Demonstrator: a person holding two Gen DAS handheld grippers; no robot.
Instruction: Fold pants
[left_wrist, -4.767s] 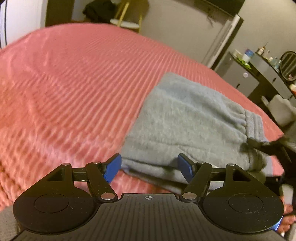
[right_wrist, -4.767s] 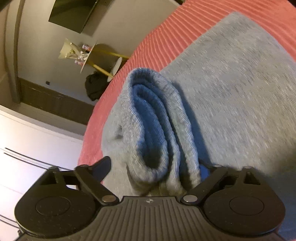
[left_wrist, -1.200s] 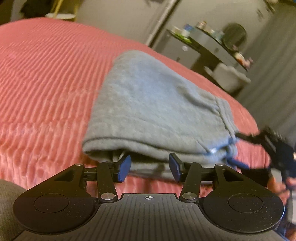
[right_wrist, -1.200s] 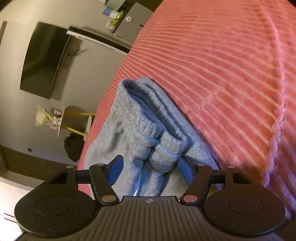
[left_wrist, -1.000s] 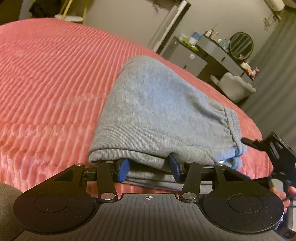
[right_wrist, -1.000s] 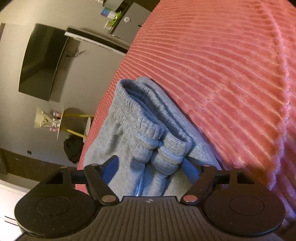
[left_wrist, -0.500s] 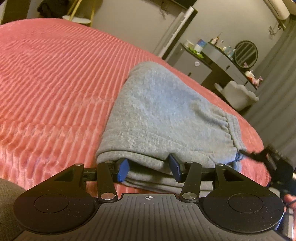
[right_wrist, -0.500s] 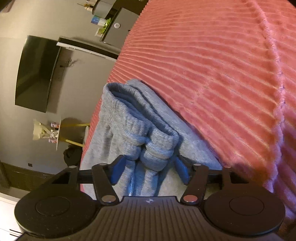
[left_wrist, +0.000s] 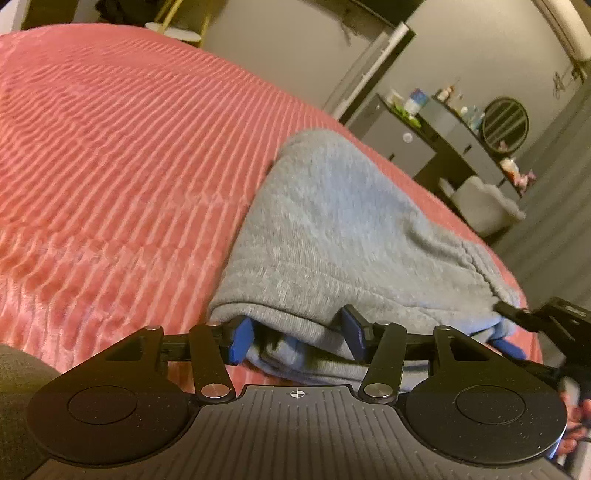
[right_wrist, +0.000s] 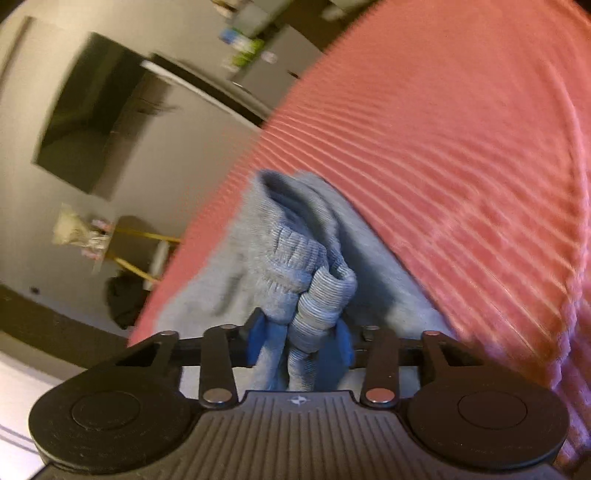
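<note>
Right wrist view blurs, yet your right gripper (right_wrist: 299, 341) pinches the pants (right_wrist: 295, 266) cuffs; your left gripper (left_wrist: 297, 334) clamps their half-hidden folded edge.

Bed with a ribbed pink-red cover, folded gray pants on top

The bed (left_wrist: 122, 155) fills the left and middle of the left wrist frame, cover running in soft ridges. The gray pants (left_wrist: 343, 236) lie right on it, center-right, folded into layers. In the right wrist view the pants (right_wrist: 295, 258) sit lower center, cover spreading to the upper right.
</note>
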